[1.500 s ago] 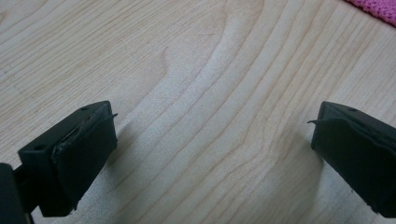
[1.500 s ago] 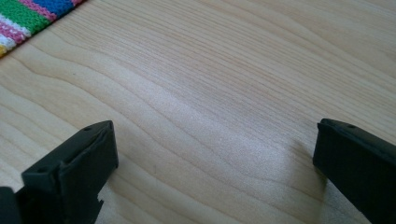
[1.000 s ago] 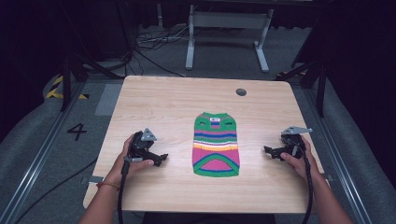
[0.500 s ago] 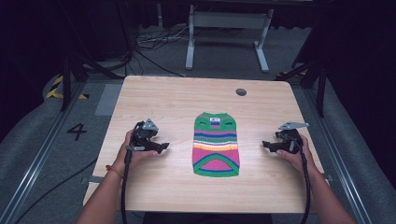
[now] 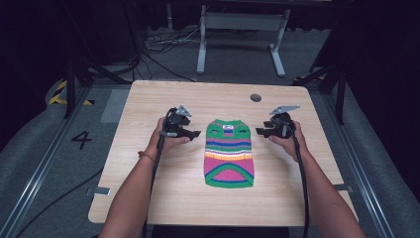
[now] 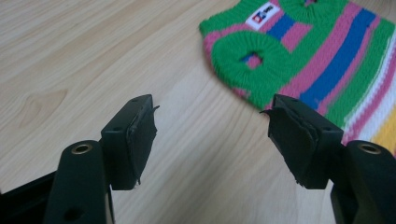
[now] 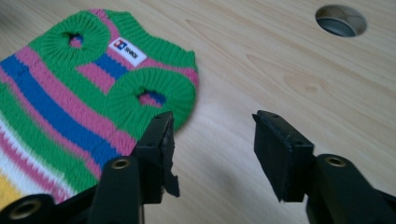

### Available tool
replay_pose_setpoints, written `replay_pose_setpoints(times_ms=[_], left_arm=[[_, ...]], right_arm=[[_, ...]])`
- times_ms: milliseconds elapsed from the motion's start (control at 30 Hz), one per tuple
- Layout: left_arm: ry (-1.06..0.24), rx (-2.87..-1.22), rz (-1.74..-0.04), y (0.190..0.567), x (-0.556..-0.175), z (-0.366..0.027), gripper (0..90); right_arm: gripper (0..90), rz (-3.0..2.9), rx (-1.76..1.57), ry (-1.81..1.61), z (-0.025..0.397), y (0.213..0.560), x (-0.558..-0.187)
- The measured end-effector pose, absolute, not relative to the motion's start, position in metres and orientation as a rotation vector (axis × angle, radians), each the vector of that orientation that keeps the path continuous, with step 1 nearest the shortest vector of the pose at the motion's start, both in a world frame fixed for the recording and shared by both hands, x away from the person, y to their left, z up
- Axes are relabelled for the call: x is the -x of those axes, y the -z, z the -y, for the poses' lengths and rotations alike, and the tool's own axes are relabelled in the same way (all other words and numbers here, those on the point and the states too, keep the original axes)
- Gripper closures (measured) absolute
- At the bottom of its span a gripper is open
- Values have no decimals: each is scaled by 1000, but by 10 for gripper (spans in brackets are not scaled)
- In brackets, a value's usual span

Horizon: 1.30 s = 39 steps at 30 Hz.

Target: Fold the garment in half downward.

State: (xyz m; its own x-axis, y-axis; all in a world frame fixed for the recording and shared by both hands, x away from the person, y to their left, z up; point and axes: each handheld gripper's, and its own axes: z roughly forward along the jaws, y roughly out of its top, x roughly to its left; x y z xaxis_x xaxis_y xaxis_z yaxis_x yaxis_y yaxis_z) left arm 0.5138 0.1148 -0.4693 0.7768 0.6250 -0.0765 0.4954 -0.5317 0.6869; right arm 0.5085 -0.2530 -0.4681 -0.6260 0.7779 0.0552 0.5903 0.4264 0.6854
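Even overhead light falls on the pale bench while the far surroundings sink into near darkness. Shadows are soft and short. The high view is slightly soft; both gripper views blur toward their far edges.

Striped knit garment cut off at the frame's top and right edges beyond the left fingers, its label lettering too blurred to read, counter hole clipped at the top edge, past the right fingers
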Motion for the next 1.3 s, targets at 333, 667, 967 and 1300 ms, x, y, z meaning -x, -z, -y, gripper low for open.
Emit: replay_pose_setpoints(times_ms=[333, 667, 967, 1300], left_arm=[[-242, -2224, -865, 464, -535, -84, 367], [-202, -2228, -964, 485, -550, -68, 403], [-177, -2238, -990, 500, -547, -63, 421], [-198, -2212, -973, 492, -552, -53, 388]], right_arm=[[521, -2446, -1181, -979, 223, 472, -532], [557, -2442, -1195, -957, 205, 483, -544], [502, -2415, -1251, -891, 195, 495, -546], [471, -2363, -1285, -981, 206, 496, -547]])
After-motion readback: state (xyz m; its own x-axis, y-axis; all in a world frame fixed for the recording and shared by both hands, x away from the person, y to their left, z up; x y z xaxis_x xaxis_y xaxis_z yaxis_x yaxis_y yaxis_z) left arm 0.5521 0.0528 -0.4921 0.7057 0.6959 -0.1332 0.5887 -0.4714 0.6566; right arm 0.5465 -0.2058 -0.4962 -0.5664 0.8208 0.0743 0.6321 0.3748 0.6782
